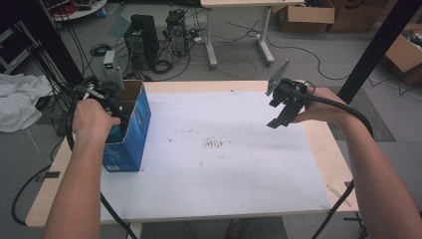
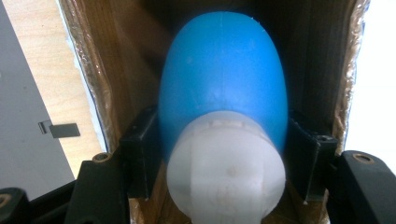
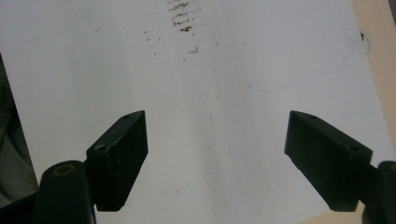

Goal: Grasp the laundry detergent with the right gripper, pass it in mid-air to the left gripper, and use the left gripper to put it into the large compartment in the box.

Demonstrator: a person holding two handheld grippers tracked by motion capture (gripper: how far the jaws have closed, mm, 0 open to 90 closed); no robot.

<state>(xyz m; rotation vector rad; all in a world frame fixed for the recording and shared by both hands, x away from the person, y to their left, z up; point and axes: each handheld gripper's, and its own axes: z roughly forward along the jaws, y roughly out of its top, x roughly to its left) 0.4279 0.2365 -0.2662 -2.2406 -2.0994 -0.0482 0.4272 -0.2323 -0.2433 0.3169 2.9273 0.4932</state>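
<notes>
Left gripper view: bulb (image 2: 223,84) is clamped by left gripper (image 2: 223,154) inside box (image 2: 88,70).
A straight lift is called for; right gripper (image 3: 215,154) is held open, empty.

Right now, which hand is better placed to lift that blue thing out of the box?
The left. Its fingers already press on both sides of the blue and white bulb-shaped object inside the blue cardboard box. The right gripper hangs open over the bare white sheet, far across the table.
</notes>
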